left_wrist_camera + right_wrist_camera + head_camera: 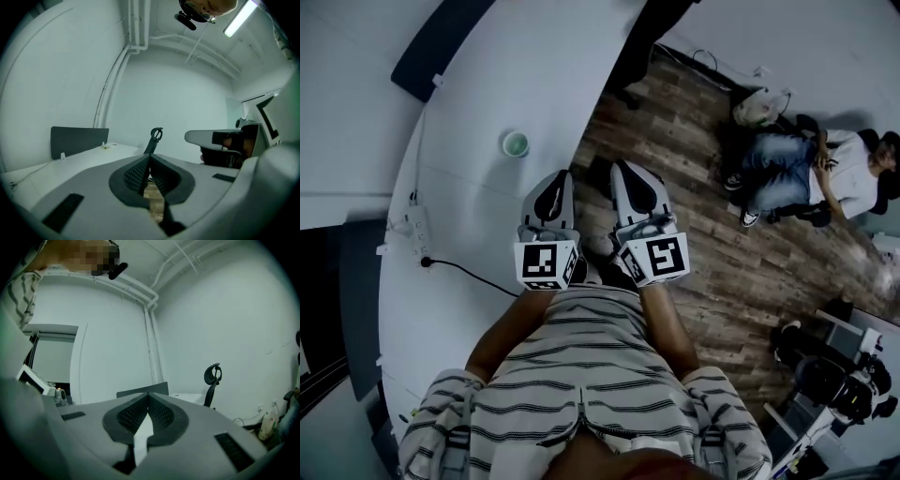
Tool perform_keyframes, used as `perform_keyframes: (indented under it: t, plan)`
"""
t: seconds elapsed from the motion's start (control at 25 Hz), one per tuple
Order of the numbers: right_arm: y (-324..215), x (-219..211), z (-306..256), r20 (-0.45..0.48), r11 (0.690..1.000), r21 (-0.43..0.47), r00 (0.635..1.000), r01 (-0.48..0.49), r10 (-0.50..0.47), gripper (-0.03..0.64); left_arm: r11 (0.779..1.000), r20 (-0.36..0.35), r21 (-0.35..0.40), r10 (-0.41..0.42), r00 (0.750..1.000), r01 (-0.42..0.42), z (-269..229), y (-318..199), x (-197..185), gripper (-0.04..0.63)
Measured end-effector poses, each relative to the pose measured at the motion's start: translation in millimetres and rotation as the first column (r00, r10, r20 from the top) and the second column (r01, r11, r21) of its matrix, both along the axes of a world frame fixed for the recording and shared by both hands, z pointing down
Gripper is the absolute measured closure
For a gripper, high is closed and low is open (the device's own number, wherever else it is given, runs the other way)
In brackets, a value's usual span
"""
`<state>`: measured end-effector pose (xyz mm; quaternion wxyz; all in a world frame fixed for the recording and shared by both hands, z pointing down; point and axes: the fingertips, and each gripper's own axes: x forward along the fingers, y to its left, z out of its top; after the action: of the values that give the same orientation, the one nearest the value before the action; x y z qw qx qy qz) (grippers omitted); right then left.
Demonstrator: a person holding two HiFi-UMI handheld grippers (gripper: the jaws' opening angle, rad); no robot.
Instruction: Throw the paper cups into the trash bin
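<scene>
A paper cup [515,143] with a greenish inside stands upright on the white curved table [469,112], a little ahead and left of my left gripper [558,175]. That gripper is over the table's edge, and its jaws meet at the tip with nothing between them [150,155]. Beside it, my right gripper [622,166] is over the wooden floor; its jaws are also shut and empty [149,395]. Neither gripper view shows the cup. I see no trash bin; a dark thing [599,176] on the floor between the gripper tips is too hidden to identify.
A power strip [417,230] with a black cable lies at the table's left edge. A dark divider panel [441,47] stands at the far end. A black office chair [154,138] is beyond the table. A seated person [811,173] and equipment [839,375] are at right.
</scene>
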<state>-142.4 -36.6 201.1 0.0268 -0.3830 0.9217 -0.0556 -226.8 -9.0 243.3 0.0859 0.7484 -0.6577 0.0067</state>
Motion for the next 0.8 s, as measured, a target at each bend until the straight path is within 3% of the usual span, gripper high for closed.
perform_keyframes:
  t: [0.2,0.8]
  plan:
    - [-6,0,17,-0.022,0.999,-0.031,1.000,0.020,-0.021,0.606,0.996,-0.021,-0.040,-0.080,0.997,0.079,18,-1,-16,0.571]
    - [-8,-26,64,-0.087,0.990,-0.110,0.991,0.090,-0.100,0.606,0.968,-0.032,-0.135,-0.219,0.975,0.213,75,-7,-53,0.569]
